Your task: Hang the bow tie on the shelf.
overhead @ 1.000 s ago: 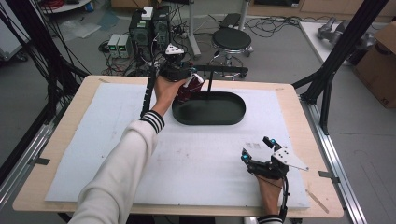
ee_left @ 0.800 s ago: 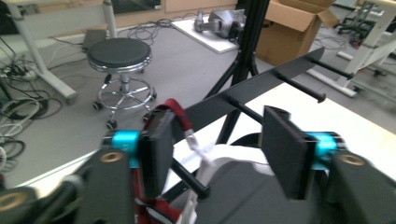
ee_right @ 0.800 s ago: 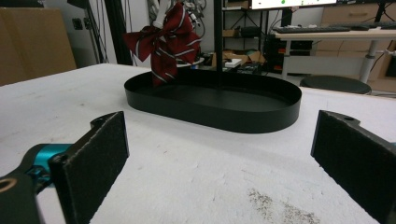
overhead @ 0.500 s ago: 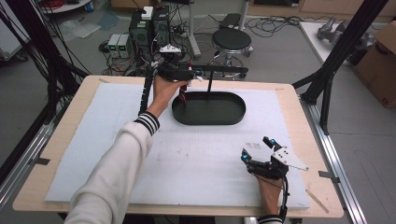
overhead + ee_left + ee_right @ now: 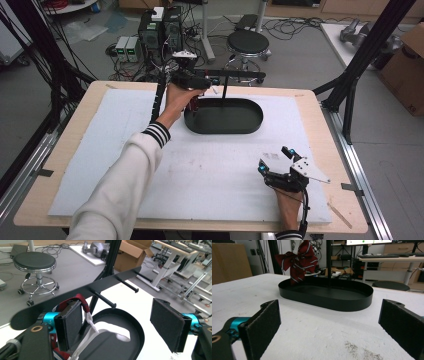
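Altogether two hand-held grippers (image 5: 207, 88) (image 5: 275, 159) gaping, one striped bow (image 5: 298, 261), one black tray (image 5: 224, 121), three pegs (image 5: 103, 298).

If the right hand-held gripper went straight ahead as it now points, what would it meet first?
Probably the near wall of the black oval tray; only bare white table cover lies between, though depth is hard to judge.

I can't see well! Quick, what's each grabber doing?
Left gripper: open, striped bow against one pad, not clamped.
Right gripper: open, empty.
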`<state>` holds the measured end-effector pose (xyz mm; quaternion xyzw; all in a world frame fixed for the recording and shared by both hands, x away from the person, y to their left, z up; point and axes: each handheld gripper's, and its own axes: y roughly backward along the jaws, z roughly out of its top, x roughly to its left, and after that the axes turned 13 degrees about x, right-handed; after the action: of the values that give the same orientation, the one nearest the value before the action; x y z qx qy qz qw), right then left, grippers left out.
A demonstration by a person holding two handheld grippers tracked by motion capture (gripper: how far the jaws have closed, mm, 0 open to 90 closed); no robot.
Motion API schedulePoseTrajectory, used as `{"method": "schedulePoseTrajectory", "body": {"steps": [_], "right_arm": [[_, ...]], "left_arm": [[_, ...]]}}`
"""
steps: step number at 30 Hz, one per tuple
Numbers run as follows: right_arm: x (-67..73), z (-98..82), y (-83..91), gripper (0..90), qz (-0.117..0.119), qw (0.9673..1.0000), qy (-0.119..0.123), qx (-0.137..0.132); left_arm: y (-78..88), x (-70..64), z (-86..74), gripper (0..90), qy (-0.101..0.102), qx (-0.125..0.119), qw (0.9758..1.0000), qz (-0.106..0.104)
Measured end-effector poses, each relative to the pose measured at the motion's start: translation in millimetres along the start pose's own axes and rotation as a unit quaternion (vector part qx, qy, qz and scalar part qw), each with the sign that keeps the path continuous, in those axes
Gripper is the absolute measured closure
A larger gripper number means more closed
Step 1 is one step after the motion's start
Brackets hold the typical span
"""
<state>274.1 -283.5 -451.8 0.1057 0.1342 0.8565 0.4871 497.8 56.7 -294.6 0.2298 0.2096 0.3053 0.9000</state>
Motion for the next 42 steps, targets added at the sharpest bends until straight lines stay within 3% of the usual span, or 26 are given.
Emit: {"method": "schedulePoseTrajectory", "body": {"steps": [6, 25, 33, 42], "right_arm": [[0.1, 0.0, 0.4, 3.1, 0.002, 1.0, -0.003, 0.001], [0.2, -0.1, 0.2, 3.0, 0.001, 1.0, 0.0, 0.0], [0.3, -0.1, 0.3, 3.0, 0.002, 1.0, -0.004, 0.001], [-0.6, -0.4, 0.5, 3.0, 0.0, 1.0, 0.002, -0.004]], "left_arm": [[-6.4, -6.0, -6.9, 25.6, -0.014, -0.005, 0.9998, 0.01], [1.2, -10.6, -4.4, 26.0, -0.031, -0.007, 0.9991, 0.027], [5.9, -13.3, -3.0, 26.1, -0.04, 0.003, 0.9984, 0.038], [1.5, -22.5, -9.6, 26.1, -0.047, 0.011, 0.9982, 0.036]]}}
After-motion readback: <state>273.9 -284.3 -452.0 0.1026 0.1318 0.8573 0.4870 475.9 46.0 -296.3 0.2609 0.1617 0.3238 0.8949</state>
